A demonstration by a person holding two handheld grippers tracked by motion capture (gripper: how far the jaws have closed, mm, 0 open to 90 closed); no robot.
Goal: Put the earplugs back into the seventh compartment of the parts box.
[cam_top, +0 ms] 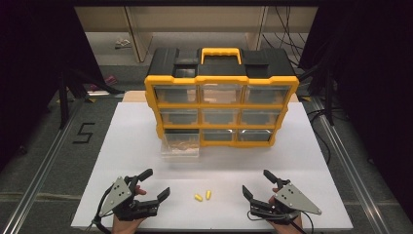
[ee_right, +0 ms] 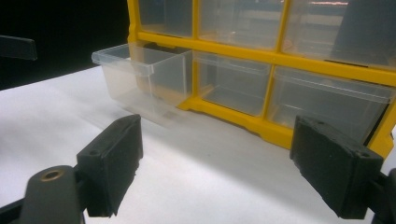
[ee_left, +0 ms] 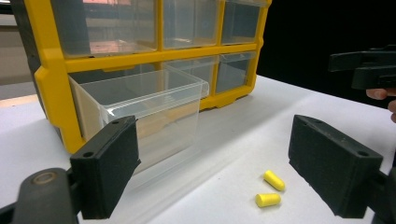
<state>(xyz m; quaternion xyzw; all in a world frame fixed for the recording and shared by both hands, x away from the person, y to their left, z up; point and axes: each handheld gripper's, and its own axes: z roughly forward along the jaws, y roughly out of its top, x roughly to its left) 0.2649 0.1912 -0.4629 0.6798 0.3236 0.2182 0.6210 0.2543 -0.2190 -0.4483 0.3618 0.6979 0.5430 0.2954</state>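
Two yellow earplugs (cam_top: 202,196) lie on the white table between my grippers; the left gripper view shows these earplugs (ee_left: 271,189) just ahead of the jaws. A yellow and black drawer cabinet (cam_top: 221,105) stands at the back. Its bottom left clear drawer (cam_top: 181,145) is pulled out, and this drawer (ee_left: 149,109) looks empty up close. My left gripper (cam_top: 155,184) rests open near the front edge, left of the earplugs. My right gripper (cam_top: 256,183) is open on their right, nothing between its jaws.
The white table (cam_top: 126,146) has bare room around the earplugs. Metal rails (cam_top: 46,165) run along both sides. The other clear drawers (ee_right: 322,100) sit closed. Cables and dark stands lie beyond the table edges.
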